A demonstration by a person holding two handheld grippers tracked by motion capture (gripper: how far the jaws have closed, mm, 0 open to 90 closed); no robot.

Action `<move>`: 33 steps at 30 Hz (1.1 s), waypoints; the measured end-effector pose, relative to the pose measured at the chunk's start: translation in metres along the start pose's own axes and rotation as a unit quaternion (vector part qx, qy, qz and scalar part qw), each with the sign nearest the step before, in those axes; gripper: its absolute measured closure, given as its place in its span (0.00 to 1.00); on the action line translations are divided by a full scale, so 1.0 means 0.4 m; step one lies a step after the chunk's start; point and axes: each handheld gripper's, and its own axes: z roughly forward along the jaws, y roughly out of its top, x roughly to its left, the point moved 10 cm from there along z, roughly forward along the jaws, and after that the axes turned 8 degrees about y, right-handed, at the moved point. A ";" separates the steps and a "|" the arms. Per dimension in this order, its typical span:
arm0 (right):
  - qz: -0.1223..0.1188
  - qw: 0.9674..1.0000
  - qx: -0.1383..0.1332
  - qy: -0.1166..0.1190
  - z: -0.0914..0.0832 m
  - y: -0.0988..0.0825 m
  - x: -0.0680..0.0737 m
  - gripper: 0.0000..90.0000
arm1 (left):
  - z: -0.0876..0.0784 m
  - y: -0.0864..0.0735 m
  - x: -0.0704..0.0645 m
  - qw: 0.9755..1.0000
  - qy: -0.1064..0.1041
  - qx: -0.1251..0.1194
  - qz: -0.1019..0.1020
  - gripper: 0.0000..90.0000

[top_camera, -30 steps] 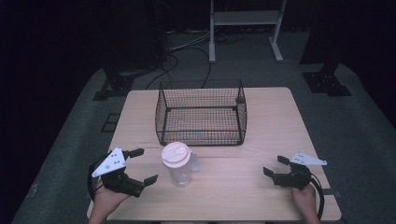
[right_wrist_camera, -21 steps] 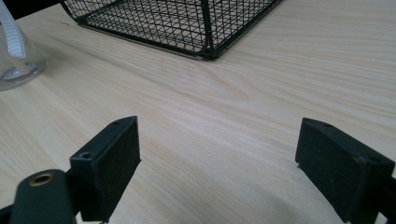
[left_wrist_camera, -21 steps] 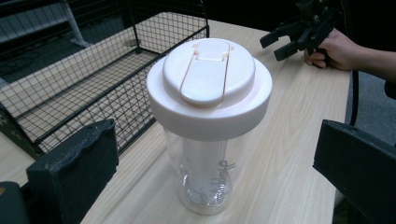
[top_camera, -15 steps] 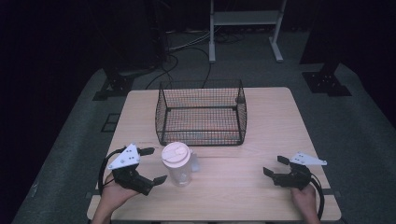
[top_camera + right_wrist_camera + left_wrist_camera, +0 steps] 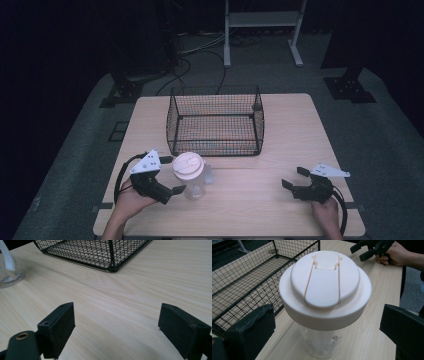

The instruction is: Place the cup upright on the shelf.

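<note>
Sitting near the front edge of the table [image 5: 280, 205], the left gripper [image 5: 169, 175] is held in a hand [image 5: 131, 199] on the left side. Its jaws are wide apart, one on each side of the cup [image 5: 191, 176], and they do not touch it. In the left gripper view, the cup [image 5: 324, 302] stands upright between the two black jaws. It is clear, with a big white lid [image 5: 325, 285] on top, and the lid has a flip tab that lies flat.

Over on the right side, the right gripper [image 5: 295, 179] is held low by the other hand [image 5: 326, 214]. Its jaws are wide apart too, with only bare wood between them. It is well apart from the cup.

Farther back, in the middle of the table, stands a black wire basket [image 5: 215, 120]. The cup is just in front of its near left corner. Beyond the table, on the dark floor, a white stand [image 5: 262, 30] is at the far end.
</note>
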 end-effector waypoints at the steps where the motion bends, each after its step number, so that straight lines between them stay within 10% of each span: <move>1: -0.001 1.000 0.000 0.000 0.000 0.000 0.000 0.14 | 0.003 -0.001 -0.001 1.000 0.000 0.003 0.001 0.00; 33: -0.005 1.000 0.001 0.006 0.002 0.000 0.003 0.14 | 0.095 0.024 -0.003 0.997 -0.014 0.072 0.015 0.00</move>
